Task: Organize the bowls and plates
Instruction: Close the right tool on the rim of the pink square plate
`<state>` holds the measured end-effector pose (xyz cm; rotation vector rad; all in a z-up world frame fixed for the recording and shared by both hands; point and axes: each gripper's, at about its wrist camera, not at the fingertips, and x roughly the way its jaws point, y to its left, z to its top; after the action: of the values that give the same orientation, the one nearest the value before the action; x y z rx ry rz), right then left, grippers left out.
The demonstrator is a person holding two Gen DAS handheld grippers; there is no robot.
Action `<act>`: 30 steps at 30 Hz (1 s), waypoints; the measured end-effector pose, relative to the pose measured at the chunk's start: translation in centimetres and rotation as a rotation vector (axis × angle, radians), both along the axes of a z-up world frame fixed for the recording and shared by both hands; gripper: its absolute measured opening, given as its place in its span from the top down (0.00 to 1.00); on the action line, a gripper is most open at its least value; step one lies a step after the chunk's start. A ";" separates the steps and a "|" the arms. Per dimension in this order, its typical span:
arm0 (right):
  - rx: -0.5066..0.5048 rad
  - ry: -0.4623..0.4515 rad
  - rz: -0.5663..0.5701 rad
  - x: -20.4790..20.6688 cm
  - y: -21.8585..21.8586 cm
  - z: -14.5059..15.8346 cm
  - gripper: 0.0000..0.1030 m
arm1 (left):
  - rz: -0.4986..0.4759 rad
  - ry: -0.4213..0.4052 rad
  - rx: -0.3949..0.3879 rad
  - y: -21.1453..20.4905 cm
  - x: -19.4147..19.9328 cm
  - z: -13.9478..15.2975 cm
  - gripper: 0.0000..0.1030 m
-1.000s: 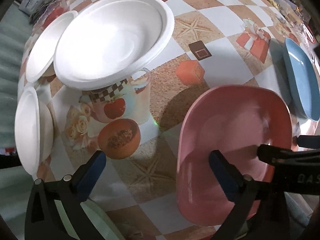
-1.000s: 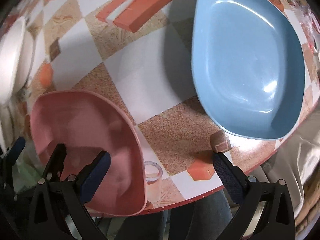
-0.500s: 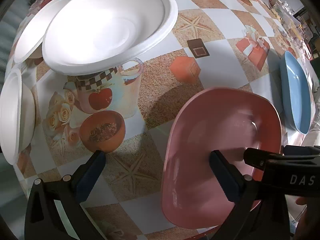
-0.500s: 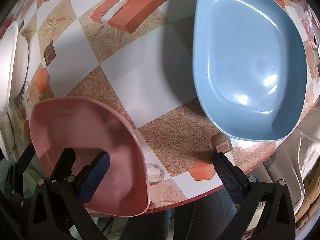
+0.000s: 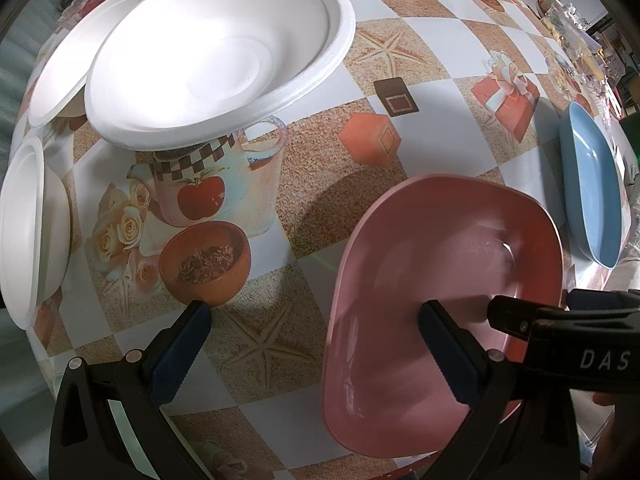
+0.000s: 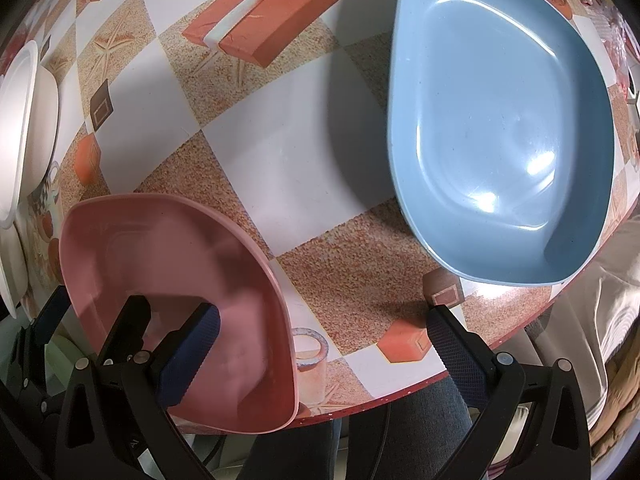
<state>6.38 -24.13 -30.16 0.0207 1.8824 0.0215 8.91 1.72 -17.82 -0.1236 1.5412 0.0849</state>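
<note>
— Where do we have the pink bowl (image 5: 440, 300)?

— At the near edge of the table (image 5: 328, 128), on the patterned cloth, with its near rim hanging a little past the table edge in the right wrist view (image 6: 180, 280).

— And our left gripper (image 5: 316, 344)?

— Its jaws stand wide apart and hold nothing. One finger (image 5: 448, 356) sits over the inside of the pink bowl; the other is over the cloth, beside the printed orange pot. We cannot tell whether the finger touches the bowl.

— What about our right gripper (image 6: 320, 352)?

— Wide open too, with nothing between its fingers. Its left finger (image 6: 188, 356) hangs over the pink bowl's inside, and the other one is over the table edge near a printed orange cube. In the left wrist view a black part of it reaches in over the bowl's right rim.

— The other dishes?

— The blue bowl (image 6: 500, 120) rests on the table to the right of the pink one, apart from it with a white square of cloth between them. On the far left we see a large white plate (image 5: 216, 56), a second white plate (image 5: 64, 64) partly under its edge, and a white bowl (image 5: 28, 232) at the left rim of the table.

— Anything else in view?

— Our legs in jeans (image 6: 400, 440) below the table edge.
</note>
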 end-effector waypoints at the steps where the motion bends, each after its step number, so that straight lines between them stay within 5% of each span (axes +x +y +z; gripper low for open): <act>1: 0.000 0.000 0.000 0.0 0.0 0.0 0.00 | -0.001 0.001 0.000 0.0 0.0 0.0 0.00; 24: 0.003 0.002 0.038 0.0 -0.1 0.2 0.01 | -0.021 0.037 0.003 -0.6 0.0 0.4 0.01; 27: 0.016 -0.033 0.079 -0.6 0.0 1.3 0.18 | -0.087 0.017 0.017 -1.7 -0.3 0.9 0.09; 30: 0.050 -0.052 0.106 -1.1 0.2 2.2 0.46 | -0.120 0.009 -0.006 -2.9 -0.6 1.4 0.24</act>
<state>5.33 -23.97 -27.99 -0.0452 1.8294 0.1403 8.28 -1.13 -16.44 -0.0355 1.5542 -0.0148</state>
